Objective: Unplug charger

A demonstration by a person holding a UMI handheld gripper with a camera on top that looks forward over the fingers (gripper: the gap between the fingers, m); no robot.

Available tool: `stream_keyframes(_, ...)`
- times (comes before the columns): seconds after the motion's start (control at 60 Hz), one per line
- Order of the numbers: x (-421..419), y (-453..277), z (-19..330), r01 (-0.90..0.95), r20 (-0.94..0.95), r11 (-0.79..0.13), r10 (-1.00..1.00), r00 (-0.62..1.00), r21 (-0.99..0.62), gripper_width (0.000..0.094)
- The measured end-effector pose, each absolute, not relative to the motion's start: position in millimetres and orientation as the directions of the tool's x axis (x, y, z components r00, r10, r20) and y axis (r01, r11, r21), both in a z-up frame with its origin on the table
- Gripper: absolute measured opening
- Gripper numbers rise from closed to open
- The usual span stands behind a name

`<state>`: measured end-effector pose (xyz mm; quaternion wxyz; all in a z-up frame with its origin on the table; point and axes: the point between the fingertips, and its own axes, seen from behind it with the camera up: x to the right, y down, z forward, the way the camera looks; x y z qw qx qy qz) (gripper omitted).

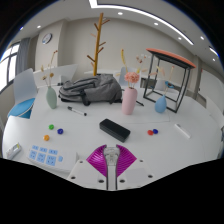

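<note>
Gripper view recorded the tongs (111,163) low over a white tabletop (85,138), their magenta pads (100,160) drawn narrow with only a thin gap showing and nothing held between them. A black oblong item (115,129), possibly the charger though this could not be confirmed, lay flat on the tabletop just ahead of the tongs. Beyond it stood a pink bottle (130,101), a grey bag (88,92), a wooden coat stand (98,45) and a wire rack (168,78).
</note>
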<state>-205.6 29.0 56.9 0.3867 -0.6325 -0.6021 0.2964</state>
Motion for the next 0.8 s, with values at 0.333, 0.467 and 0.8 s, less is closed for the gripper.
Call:
stream_keyframes(0.333,-200,42,-14,0.651,0.011,-0.023,0.999,0.049,-0.759,0.0859)
stream_keyframes(0.467,-176,47,35,0.627,0.005,-0.021,0.999,0.039,-0.778,0.0858)
stream_keyframes(0.8,8,71,178,0.668,0.100,0.034,0.993,0.061,-0.743,0.0852)
